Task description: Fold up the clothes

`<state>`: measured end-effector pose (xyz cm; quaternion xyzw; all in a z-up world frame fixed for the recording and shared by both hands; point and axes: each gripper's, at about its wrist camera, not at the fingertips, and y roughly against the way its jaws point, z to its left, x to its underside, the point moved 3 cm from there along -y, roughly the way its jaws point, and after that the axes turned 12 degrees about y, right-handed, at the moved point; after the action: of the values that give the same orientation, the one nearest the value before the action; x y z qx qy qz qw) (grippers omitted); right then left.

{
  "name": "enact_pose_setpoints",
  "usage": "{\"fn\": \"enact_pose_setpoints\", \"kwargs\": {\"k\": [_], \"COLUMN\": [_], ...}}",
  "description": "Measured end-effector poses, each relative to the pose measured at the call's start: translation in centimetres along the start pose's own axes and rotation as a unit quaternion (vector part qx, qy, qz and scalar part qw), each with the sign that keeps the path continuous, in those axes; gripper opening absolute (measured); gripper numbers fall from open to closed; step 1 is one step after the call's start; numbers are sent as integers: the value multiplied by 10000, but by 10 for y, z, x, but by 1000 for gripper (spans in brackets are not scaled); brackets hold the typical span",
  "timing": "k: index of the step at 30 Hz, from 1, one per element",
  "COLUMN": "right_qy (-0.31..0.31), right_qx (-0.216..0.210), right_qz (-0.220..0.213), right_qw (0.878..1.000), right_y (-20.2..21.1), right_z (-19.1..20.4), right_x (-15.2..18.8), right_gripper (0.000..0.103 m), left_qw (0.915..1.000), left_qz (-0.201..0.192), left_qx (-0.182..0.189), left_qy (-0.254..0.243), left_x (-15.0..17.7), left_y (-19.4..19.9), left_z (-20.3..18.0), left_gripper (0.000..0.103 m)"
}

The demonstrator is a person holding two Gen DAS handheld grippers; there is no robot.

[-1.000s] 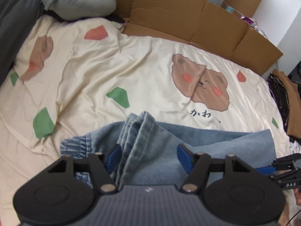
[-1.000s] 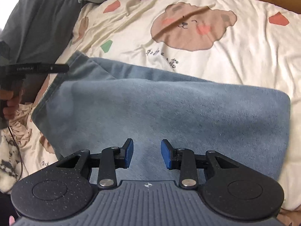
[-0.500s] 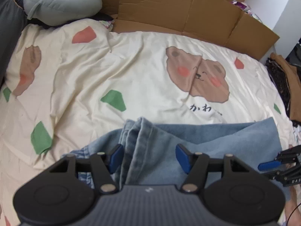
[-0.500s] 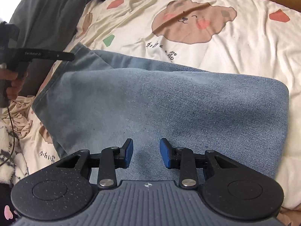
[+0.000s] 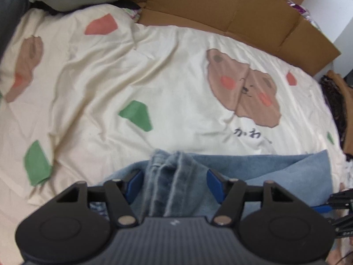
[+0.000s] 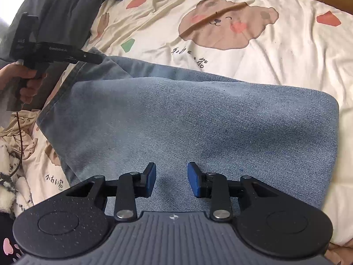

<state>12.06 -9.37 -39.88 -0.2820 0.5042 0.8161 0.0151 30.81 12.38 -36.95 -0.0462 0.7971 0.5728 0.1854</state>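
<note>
The left tool has a bunched fold of blue jeans between its blue pads, though the pads' contact with the denim is unclear. The jeans lie on a cream bedsheet printed with a brown bear. Flattened cardboard lines the bed's far edge, and the right tool shows at the lower right.

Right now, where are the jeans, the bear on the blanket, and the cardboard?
jeans [image 6: 198, 121]: right wrist view, middle of the folded denim.
bear [image 5: 242, 88]: left wrist view, its face.
cardboard [image 5: 209, 6]: left wrist view, a flat panel behind the bed.
</note>
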Motion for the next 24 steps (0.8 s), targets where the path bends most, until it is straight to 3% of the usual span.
{"fn": "enact_pose_setpoints", "kwargs": {"k": [4,5,9,16,21,24], "right_qy": [-24,-13,13,30,43,40], "right_qx": [-17,-15,-11,-13,-17,-5], "right_qz": [-14,-11,-5,-8,-6,6], "right_qw": [10000,10000,10000,10000,10000,10000], "right_y": [1,1,0,2,1,0], "right_z": [-1,-1,0,1,2,2], "right_x": [1,1,1,3,4,3], "right_gripper": [38,38,39,38,38,38], "left_qw": [9994,9990,9968,9921,9906,9932], "left_qz": [-135,-196,-472,-1065,-1182,-1044], "left_qx": [-110,-76,55,215,313,197], "left_qy": [-307,-384,-647,-629,-612,-469], "left_x": [1,2,5,8,9,8], "left_y": [5,11,32,62,61,49], "left_z": [-5,-7,-12,-8,-7,-2], "left_gripper": [22,18,15,14,14,15]}}
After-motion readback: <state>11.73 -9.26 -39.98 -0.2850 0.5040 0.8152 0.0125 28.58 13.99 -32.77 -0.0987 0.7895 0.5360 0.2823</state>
